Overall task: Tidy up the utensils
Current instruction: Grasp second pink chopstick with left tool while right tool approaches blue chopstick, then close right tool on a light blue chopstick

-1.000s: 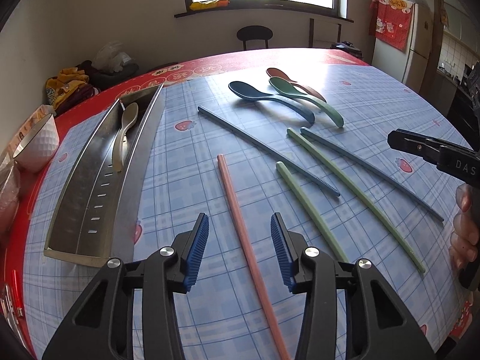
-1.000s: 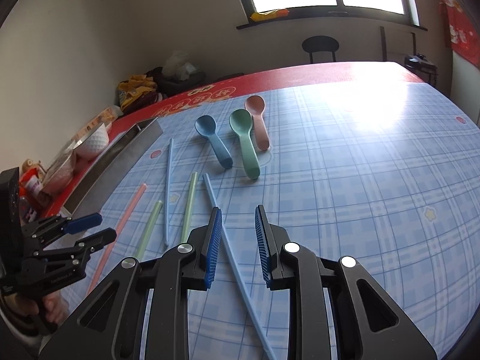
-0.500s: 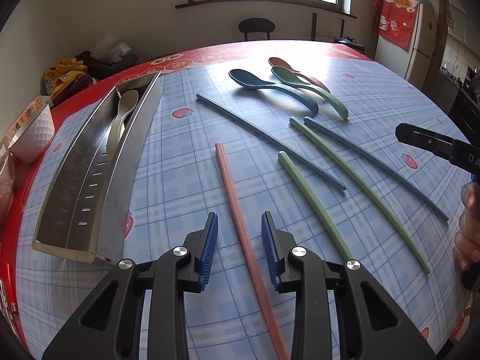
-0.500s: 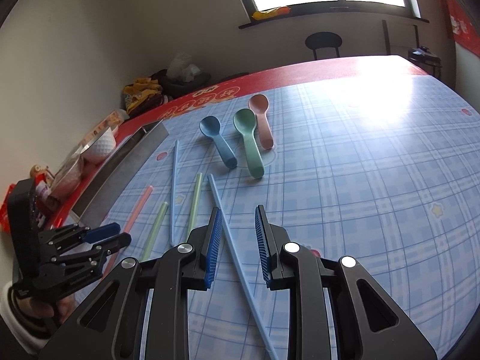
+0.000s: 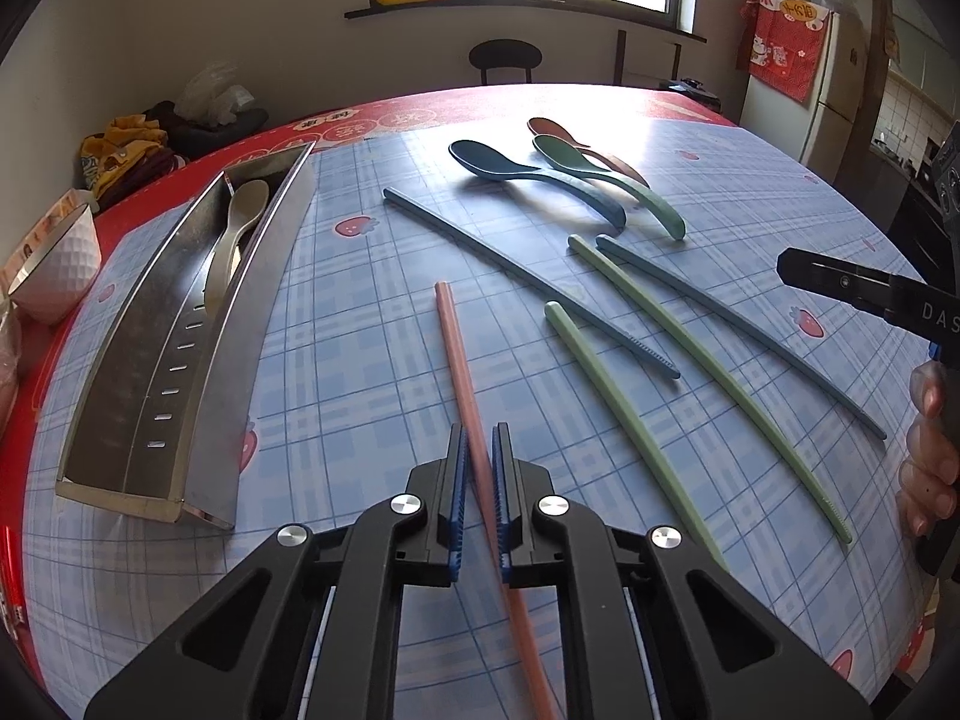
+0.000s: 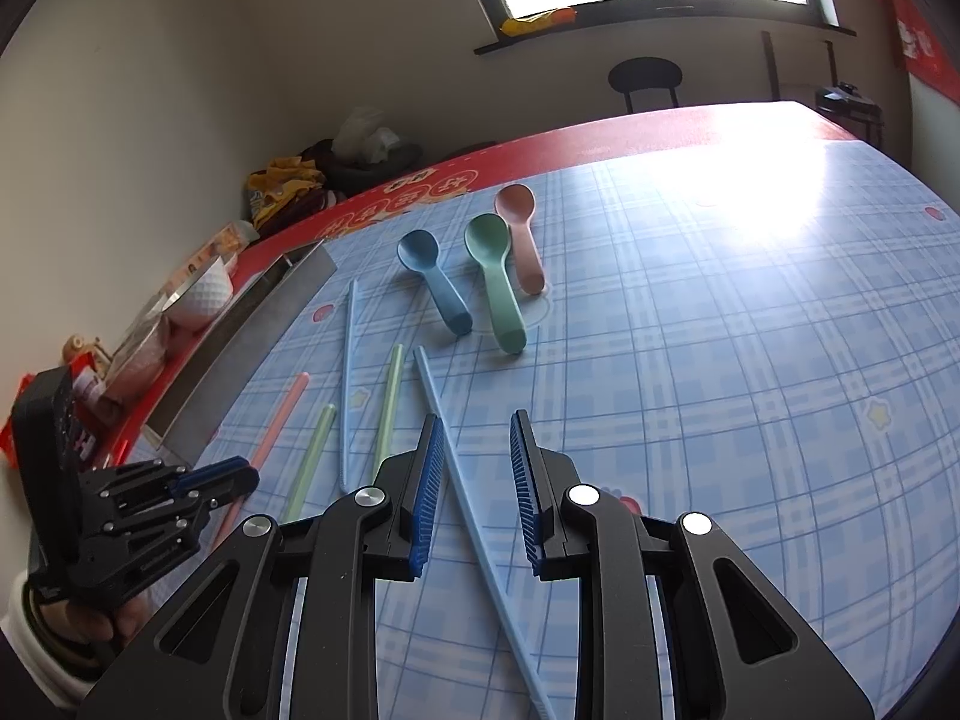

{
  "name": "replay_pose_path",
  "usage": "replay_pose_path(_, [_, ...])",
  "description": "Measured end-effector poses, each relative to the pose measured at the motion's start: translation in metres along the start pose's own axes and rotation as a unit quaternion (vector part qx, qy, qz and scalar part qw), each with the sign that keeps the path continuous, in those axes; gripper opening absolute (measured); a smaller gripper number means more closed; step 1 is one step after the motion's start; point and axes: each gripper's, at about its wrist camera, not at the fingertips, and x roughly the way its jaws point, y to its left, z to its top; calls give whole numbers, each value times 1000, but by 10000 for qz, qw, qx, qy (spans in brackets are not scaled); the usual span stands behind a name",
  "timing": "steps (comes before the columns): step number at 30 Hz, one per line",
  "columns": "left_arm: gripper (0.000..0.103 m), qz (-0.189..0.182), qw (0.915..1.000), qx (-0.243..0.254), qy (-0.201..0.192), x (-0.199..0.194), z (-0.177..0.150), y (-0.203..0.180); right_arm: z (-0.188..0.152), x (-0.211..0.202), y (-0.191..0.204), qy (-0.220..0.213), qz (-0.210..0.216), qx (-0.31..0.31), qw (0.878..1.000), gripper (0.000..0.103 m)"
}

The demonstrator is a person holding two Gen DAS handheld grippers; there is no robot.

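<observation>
Pink chopstick (image 5: 462, 372) now clamped by left gripper (image 5: 479, 450), jaws just closed, right gripper (image 6: 477, 438) unchanged, part-open, empty

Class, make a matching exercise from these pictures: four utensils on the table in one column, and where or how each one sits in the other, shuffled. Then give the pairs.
1. beige spoon
2. pink chopstick
3. pink spoon
4. blue spoon

A. clamped in the left hand-held gripper
B. inside the metal tray
C. leftmost of three spoons, right wrist view
D. beside the green spoon, farthest right

Pairs: 1-B, 2-A, 3-D, 4-C
</observation>
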Motion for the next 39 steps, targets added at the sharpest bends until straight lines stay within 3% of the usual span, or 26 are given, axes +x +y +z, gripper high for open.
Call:
replay_pose_path(20, [6, -91, 9974, -555, -459, -18, -3, 22, -1, 7, 4, 133, -126, -99, 9998, 23])
replay_pose_path(39, [6, -218, 9953, -709, -620, -24, -5, 28, -4, 35, 30, 784, -712, -909, 9902, 23])
